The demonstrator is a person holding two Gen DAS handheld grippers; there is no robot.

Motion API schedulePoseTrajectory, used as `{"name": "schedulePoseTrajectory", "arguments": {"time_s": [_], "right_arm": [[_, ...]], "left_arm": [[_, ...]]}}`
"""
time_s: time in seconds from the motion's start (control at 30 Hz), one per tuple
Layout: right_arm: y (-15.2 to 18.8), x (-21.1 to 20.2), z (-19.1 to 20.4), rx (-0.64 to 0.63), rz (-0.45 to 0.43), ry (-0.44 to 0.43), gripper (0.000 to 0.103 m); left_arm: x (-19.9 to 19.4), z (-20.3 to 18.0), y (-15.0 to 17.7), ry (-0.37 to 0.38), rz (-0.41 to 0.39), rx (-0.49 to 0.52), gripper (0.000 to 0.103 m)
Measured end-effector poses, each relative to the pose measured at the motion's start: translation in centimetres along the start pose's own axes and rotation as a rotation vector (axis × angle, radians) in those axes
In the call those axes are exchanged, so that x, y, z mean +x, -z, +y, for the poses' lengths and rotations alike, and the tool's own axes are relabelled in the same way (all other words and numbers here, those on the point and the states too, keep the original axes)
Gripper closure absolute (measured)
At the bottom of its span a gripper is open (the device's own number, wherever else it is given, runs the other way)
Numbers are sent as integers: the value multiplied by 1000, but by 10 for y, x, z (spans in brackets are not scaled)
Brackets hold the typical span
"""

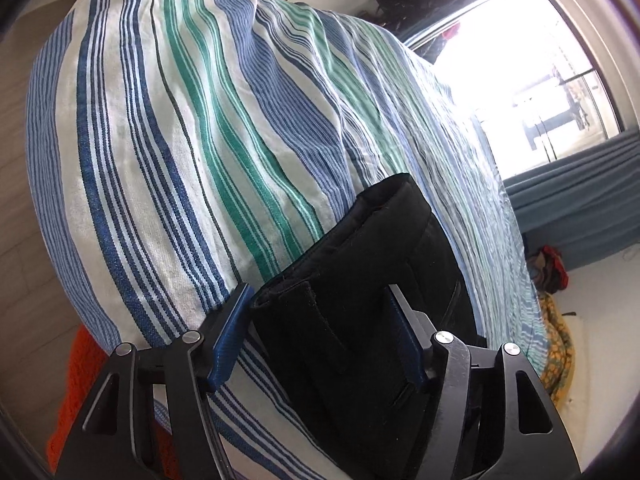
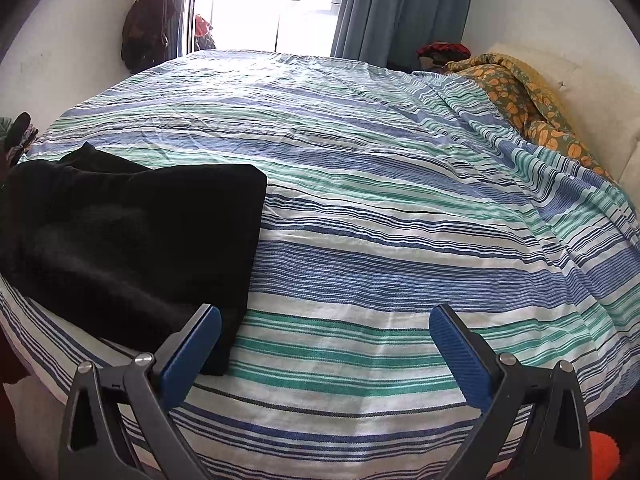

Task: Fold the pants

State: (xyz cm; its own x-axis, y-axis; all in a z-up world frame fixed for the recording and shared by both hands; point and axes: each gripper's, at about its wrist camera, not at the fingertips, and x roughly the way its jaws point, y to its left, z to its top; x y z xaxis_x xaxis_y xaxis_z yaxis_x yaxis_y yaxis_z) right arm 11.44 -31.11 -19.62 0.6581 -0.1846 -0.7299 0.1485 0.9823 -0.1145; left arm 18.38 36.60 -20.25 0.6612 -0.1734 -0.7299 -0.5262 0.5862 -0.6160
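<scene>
Two wrist views over one bed

Left looks close along the bed (image 1: 168,128), tilted; right looks across it toward the window (image 2: 264,4); both share the pants (image 2: 132,232).

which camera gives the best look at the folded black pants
The right wrist view: the black pants lie nearly whole on the striped bedsheet. The left wrist view shows only part, between the open left gripper fingers.

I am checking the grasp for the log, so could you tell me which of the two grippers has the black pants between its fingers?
The left gripper: its fingers straddle the folded black pants. The right gripper is open over bare striped bedspread.
</scene>
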Motion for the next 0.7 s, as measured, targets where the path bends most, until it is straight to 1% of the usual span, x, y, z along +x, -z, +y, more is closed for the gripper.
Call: {"name": "schedulePoseTrajectory", "arguments": {"time_s": [0.03, 0.07, 0.1, 0.13, 0.2, 0.23, 0.3, 0.37, 0.4, 0.47, 0.53, 0.6, 0.67, 0.7], "right_arm": [[0, 1, -1, 4, 3, 2, 0], [0, 2, -2, 8, 7, 3, 0], [0, 3, -3, 12, 11, 4, 0], [0, 3, -3, 14, 13, 4, 0], [-1, 3, -2, 15, 11, 3, 0], [-1, 2, -2, 14, 8, 2, 0], [-2, 1, -2, 14, 2, -3, 0], [-3, 0, -2, 19, -6, -10, 0], [-4, 0, -2, 23, -8, -14, 0], [-5, 0, -4, 37, -9, -21, 0], [-7, 1, -6, 56, -10, -29, 0], [-8, 1, -10, 77, -12, -34, 0], [-8, 0, -13, 93, -15, -34, 0], [-9, 0, -16, 100, -17, -32, 0]], "left_arm": [[2, 0, 0, 5, -1, 1, 40], [2, -1, 0, 10, -5, 4, 52], [1, -1, 1, 10, -13, 12, 61], [-1, -2, 1, 20, -16, 21, 74], [-10, -8, 1, 35, -29, 46, 79], [-16, -15, 2, 40, -36, 67, 81], [-33, -34, 3, 63, -54, 113, 82], [-56, -62, 8, 115, -70, 177, 83], [-69, -81, 14, 135, -81, 232, 83], [-93, -127, 31, 166, -98, 375, 83], [-112, -176, 59, 209, -99, 527, 83], [-121, -223, 98, 248, -80, 681, 83], [-117, -263, 144, 291, -31, 808, 82], [-110, -279, 168, 309, -1, 855, 82]]}}
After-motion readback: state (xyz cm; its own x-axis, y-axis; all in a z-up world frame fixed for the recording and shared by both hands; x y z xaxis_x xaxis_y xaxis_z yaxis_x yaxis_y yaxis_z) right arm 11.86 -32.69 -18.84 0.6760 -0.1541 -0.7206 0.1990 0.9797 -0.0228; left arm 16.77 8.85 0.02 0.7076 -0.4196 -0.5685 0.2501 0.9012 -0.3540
